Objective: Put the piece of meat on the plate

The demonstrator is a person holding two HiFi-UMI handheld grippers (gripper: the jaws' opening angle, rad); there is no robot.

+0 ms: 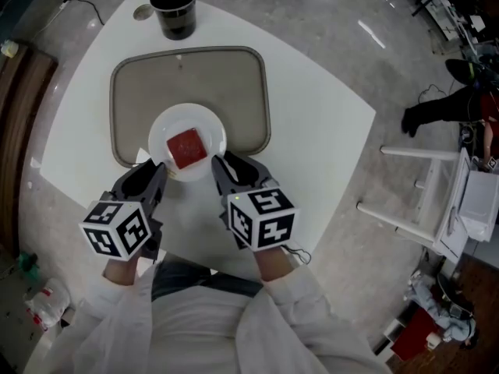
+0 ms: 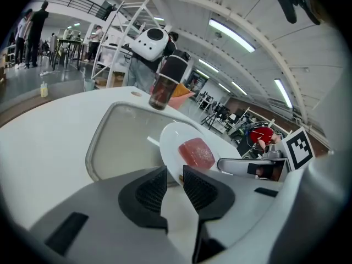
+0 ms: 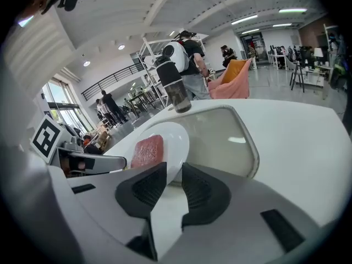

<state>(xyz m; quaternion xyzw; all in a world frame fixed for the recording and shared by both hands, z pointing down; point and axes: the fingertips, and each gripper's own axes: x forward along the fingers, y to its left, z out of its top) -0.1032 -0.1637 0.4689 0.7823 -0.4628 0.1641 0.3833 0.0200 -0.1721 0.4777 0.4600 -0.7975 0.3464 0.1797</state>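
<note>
The piece of meat (image 1: 187, 147) is lying on the white plate (image 1: 161, 133) at centre. The left gripper (image 1: 158, 170) and right gripper (image 1: 221, 166) are hovering below it, jaws slightly spread and empty, probably because the placing is done.

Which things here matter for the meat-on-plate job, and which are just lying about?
Job:
- meat, already lying on the plate
- plate

Lying about:
- tray, under the plate
- cup, beyond the tray
</note>
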